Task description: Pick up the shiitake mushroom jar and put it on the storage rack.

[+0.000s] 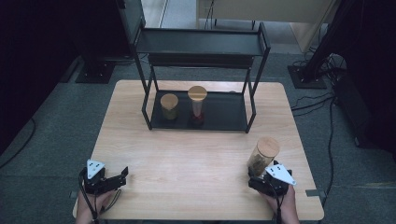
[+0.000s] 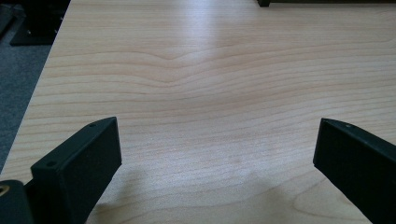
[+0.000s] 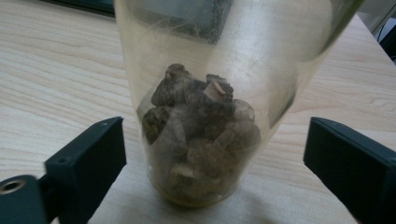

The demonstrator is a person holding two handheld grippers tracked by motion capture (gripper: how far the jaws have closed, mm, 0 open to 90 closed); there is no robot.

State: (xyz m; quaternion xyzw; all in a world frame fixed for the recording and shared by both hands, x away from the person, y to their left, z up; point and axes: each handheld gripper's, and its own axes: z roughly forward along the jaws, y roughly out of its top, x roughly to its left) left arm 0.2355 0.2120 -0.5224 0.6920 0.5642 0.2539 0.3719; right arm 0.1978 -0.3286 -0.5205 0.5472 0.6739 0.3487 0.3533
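Note:
A clear glass jar [image 1: 263, 156] with a round wooden lid stands on the wooden table [image 1: 187, 154] near its front right corner. In the right gripper view the jar [image 3: 201, 130] holds brown dried chunks at its bottom. My right gripper [image 1: 258, 176] sits just in front of it, and its jaws [image 3: 215, 135] stand on either side of the jar's base with a gap on both sides, so it is open. At the front left my left gripper [image 1: 120, 179] rests open over bare wood [image 2: 217, 135], with nothing between its jaws.
A black two-tier metal rack [image 1: 233, 126] stands at the back middle of the table. On its lower tray are a short jar [image 1: 169, 106] with greenish contents and a taller jar [image 1: 197, 105] with red contents, both wooden-lidded. Cables lie on the floor at right.

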